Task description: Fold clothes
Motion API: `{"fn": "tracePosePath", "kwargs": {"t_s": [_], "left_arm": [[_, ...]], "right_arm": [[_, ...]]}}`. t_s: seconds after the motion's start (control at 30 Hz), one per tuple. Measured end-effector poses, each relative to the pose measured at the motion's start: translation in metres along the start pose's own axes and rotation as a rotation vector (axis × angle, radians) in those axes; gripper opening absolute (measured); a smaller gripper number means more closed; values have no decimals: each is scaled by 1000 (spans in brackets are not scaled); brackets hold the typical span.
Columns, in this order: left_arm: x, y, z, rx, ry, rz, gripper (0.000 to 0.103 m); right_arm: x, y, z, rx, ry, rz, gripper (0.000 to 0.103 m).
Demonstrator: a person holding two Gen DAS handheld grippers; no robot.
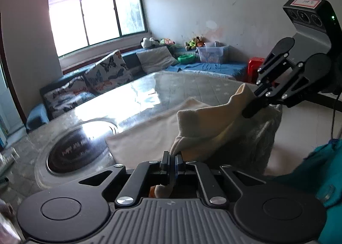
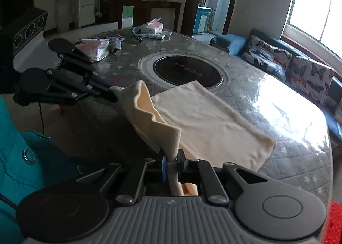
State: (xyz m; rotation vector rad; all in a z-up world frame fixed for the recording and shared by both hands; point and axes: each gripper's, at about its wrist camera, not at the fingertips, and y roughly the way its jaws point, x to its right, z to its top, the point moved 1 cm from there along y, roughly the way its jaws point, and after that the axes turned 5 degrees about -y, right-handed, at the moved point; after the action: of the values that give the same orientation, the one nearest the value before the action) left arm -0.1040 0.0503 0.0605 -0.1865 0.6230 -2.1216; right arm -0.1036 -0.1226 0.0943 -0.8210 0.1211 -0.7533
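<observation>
Your left hand-held gripper [image 1: 172, 159], at the bottom centre of its own view, has its jaws pinched tight on a corner of the cream cloth [image 1: 149, 137], with a bit of fabric poking back between the fingers. Your right hand-held gripper [image 1: 249, 111] comes in from the right of that frame and is likewise clamped on the cloth's other near corner. In the right wrist view the right hand-held gripper [image 2: 172, 161] sits at bottom centre, closed on the fabric, and the left one [image 2: 113, 94] reaches in from the left, gripping its corner.

Between your two grips the near edge of the cloth is lifted off the counter [image 2: 277, 158] and sags in a loose fold. The rest of the cloth lies flat on the counter, running toward the round dark hob [image 2: 188, 72] set in the middle; its far corner overlaps the hob's rim.

At the upper centre of the right wrist view, a tissue box [image 2: 152, 27] and a plastic bag [image 2: 95, 48] sit at the counter's far side. Your teal sleeve [image 2: 19, 147] shows at lower left.
</observation>
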Motion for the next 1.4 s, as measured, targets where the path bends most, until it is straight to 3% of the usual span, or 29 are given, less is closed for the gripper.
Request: {"fn": "tracePosePath", "kwargs": {"t_s": [0.23,0.4,0.6,0.87,1.07,1.27,1.4], "left_arm": [[-11,42,28,28,23,46,5],[-31,93,51,27,29,81,5],[-61,168,61,-64,-34,113,5],[-73,237,43,-174,-79,209,7],[-75,243,42,-164,-123,246,12],[-78,241,45,-151,-142,270,20],[-81,236,48,-140,-164,279,23]], "right_arm": [[40,13,17,29,83,-52,9],[81,37,34,25,121,-84,9],[137,92,46,-12,186,-119,9],[172,165,25,-65,326,-160,10],[178,187,11,-47,390,-220,13],[180,168,12,2,449,-263,17],[169,150,18,53,411,-263,17]]}}
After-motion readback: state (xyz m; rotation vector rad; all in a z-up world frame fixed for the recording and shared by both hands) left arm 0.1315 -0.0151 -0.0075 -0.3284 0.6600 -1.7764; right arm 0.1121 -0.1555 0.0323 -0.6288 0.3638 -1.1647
